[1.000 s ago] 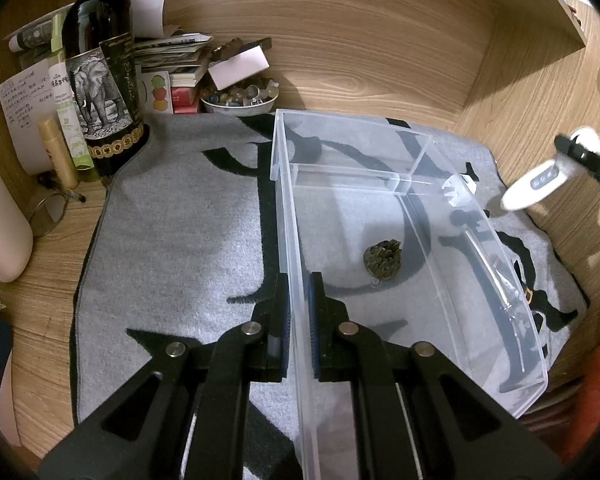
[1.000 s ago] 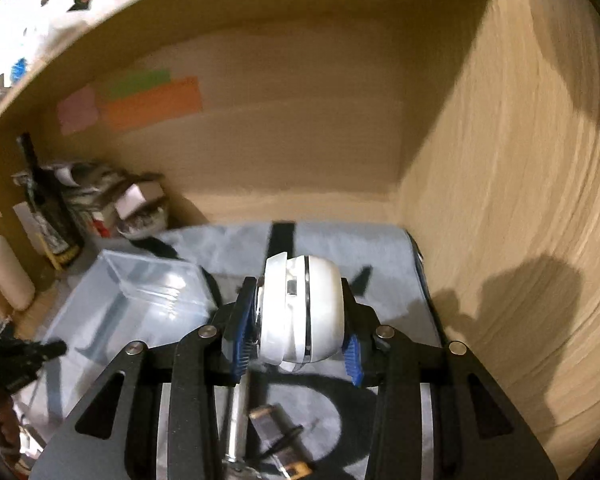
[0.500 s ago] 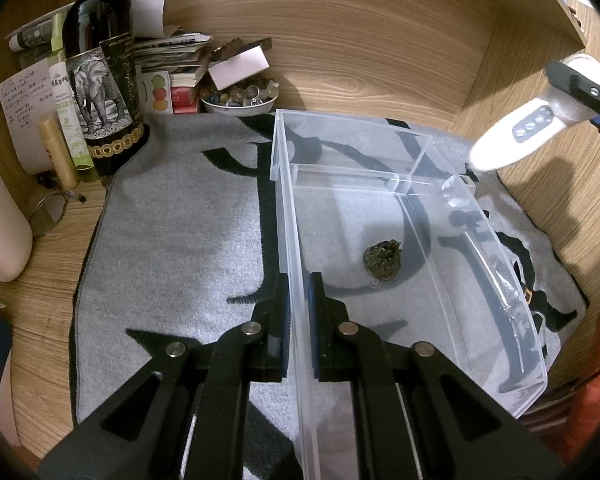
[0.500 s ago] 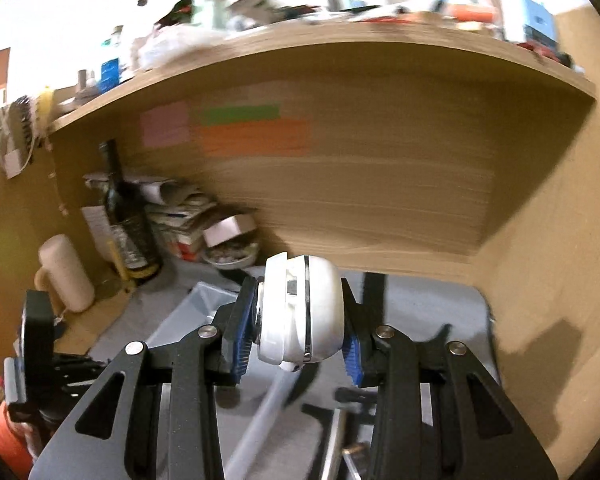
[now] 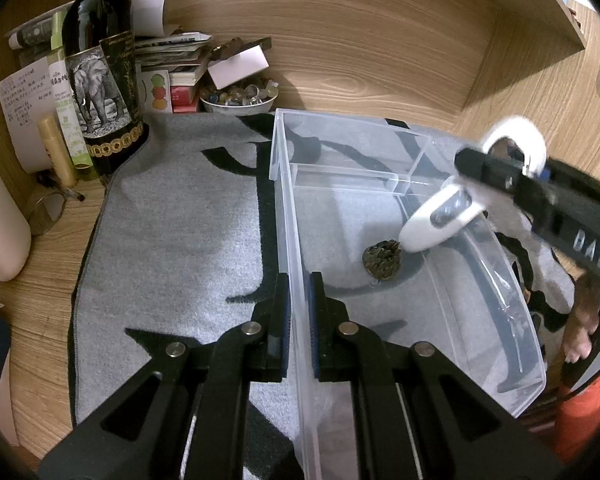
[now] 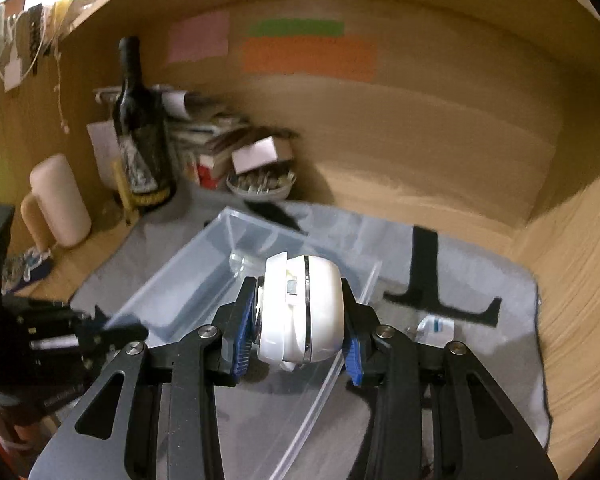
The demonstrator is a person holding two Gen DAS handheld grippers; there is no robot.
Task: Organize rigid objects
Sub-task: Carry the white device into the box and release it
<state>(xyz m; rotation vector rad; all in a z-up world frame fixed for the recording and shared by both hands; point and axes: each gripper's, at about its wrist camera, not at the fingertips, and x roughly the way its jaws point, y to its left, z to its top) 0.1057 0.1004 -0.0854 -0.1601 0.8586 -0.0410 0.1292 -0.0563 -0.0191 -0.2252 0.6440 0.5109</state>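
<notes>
**Grippers at the clear bin**

Left gripper (image 5: 299, 312) is clamped on the bin (image 5: 288, 216) wall; a walnut (image 5: 381, 259) lies inside. Right gripper (image 6: 298, 334) grips a white device (image 6: 302, 308) above the bin's right side.

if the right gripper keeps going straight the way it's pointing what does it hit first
Probably the floor of the clear bin, near the brown lump. The right gripper aims down into it with the white device; depth is unclear.
</notes>
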